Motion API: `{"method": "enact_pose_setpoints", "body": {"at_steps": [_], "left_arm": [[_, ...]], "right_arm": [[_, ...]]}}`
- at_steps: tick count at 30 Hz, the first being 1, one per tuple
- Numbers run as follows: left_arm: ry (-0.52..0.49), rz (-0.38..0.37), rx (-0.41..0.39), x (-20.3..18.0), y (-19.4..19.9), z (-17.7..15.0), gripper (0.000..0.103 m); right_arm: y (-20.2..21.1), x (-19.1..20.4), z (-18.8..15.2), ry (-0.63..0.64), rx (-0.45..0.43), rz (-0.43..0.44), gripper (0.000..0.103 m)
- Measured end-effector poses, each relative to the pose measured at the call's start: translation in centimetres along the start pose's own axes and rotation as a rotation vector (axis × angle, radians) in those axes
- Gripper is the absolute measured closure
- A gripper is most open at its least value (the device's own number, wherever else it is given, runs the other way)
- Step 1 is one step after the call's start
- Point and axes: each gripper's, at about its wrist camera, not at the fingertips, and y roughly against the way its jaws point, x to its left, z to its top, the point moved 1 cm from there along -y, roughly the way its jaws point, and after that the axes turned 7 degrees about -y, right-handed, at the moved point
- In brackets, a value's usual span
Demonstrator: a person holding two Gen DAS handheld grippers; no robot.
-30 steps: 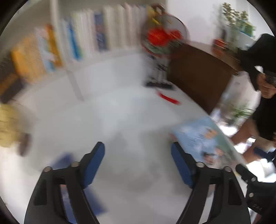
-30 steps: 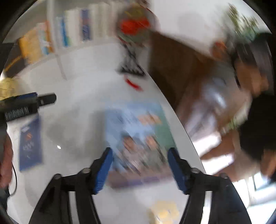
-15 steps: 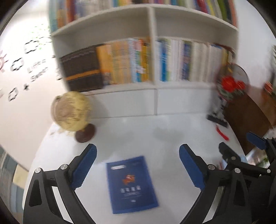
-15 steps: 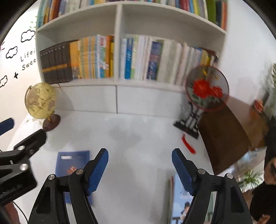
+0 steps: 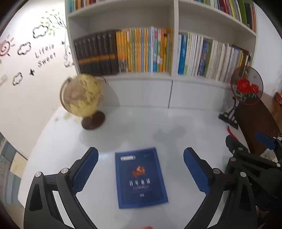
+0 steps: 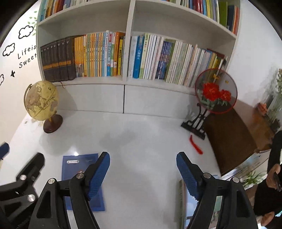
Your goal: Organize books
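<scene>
Ahead of my grippers, the bookshelf (image 6: pixel 126 77) holds upright books (image 6: pixel 98 56) in both compartments. My left gripper (image 5: pixel 141 169) has just been opening and gapes wide above the blue book (image 5: pixel 140 178) on the white table (image 5: pixel 149 126); my right gripper (image 6: pixel 143 169) is open, empty.

From my right wrist view, the second book (image 6: pixel 183 202) at the lower right is mostly hidden behind my right gripper (image 6: pixel 143 170) finger and cut off by the bottom edge; I can't read its cover. The blue book (image 6: pixel 79 176) is partly covered by that gripper's other finger. In the left wrist view, the blue book's small print (image 5: pixel 140 189) is too blurred to read. The top shelf books (image 5: pixel 234 10) are cropped by the frame, and the globe (image 5: pixel 82 95) is smeared.
</scene>
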Motion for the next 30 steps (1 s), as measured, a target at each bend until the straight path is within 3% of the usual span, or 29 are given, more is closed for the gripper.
{"method": "enact_pose_setpoints", "body": {"at_steps": [8, 14, 25, 30], "left_arm": [[-0.016, -0.047, -0.002, -0.9, 0.4, 0.3, 0.006], [0.017, -0.111, 0.047, -0.9, -0.7, 0.1, 0.006], [-0.004, -0.096, 0.021, -1.2, -0.6, 0.6, 0.006], [-0.013, -0.105, -0.002, -1.4, 0.0, 2.2, 0.006]], "right_arm": [[0.1, -1.5, 0.2, -0.05, 0.012, -0.01, 0.026], [-0.3, -1.9, 0.1, -0.063, 0.031, -0.017, 0.026], [-0.6, -2.2, 0.3, -0.072, 0.036, -0.022, 0.026], [0.2, -2.5, 1.4, -0.066, -0.002, -0.045, 0.026]]}}
